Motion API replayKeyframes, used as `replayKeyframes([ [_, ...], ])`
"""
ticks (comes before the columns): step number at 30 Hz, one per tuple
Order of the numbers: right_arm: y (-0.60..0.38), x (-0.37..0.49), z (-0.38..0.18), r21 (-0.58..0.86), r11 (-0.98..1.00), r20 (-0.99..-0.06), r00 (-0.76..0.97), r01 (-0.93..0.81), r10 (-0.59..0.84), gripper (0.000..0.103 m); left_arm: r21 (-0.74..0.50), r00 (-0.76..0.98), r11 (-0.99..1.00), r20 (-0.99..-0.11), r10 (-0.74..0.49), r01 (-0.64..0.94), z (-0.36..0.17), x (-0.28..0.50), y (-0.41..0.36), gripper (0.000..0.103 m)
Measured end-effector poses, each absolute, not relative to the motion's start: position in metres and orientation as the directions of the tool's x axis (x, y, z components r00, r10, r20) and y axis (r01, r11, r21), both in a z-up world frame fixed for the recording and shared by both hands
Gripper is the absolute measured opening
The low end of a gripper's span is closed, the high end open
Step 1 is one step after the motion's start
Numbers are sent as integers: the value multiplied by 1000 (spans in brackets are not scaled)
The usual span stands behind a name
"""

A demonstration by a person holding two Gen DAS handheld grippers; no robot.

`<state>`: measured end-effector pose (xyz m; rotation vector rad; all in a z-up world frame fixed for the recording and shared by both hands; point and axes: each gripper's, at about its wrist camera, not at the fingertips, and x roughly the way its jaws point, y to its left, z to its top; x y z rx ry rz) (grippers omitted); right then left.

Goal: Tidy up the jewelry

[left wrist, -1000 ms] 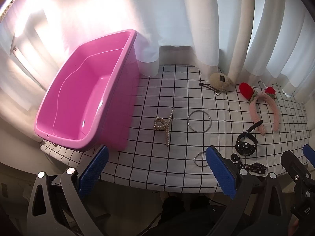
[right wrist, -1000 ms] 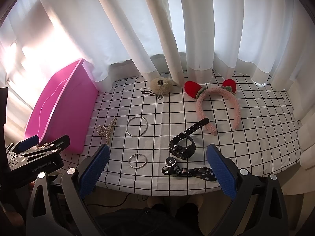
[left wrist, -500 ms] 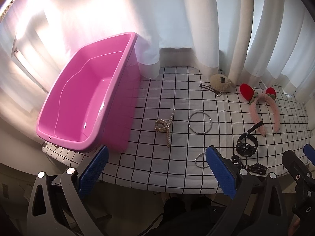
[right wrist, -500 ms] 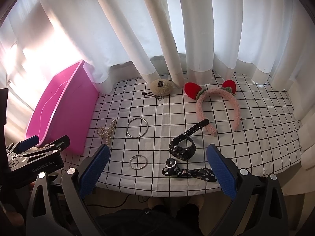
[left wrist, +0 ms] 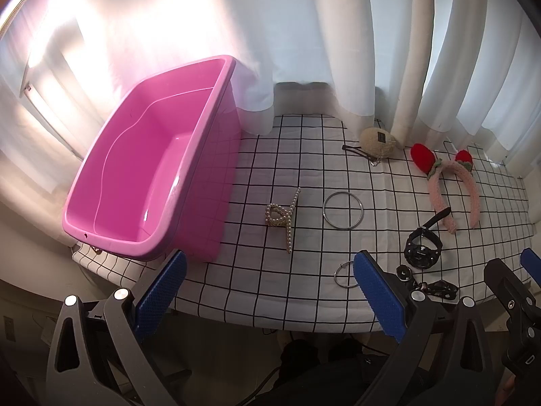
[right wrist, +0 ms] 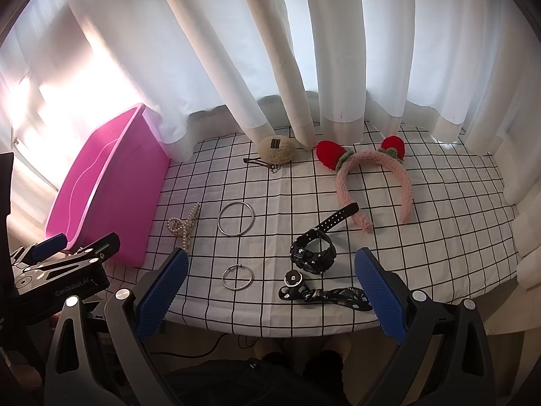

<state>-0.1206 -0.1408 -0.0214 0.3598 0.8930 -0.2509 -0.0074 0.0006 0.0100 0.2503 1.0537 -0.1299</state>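
White curtains (right wrist: 304,50) hung behind a table covered with a black-grid white cloth (right wrist: 439,237). I logged a pink plastic tub (left wrist: 142,182) at the cloth's left end, nothing visible inside it. Jewelry lay spread on the cloth, all outside the tub: pearl hair claw (left wrist: 282,218) nearest the tub, large metal hoop (right wrist: 235,218) beside it, small metal hoop (right wrist: 237,277) near the front edge. Black wristwatch (right wrist: 312,255) sat right of the hoops, its strap end touching or just short of the pink plush headband (right wrist: 372,182) with red ears; I could not tell which. Black patterned strap (right wrist: 324,292) lay at the front edge. Beige fuzzy hair clip (right wrist: 277,149) rested by the curtain hem. I saw the left gripper (left wrist: 268,287) spread wide, holding nothing, in front of the table edge. Right gripper (right wrist: 270,286) likewise wide and empty, over the front edge.
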Motion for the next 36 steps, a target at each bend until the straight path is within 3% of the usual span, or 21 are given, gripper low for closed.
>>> replayKeyframes([
  [36, -155, -133, -33, 226, 899, -815, 578, 376, -37, 94, 134, 446, 965, -895, 20, 226, -5, -20, -9, 97],
])
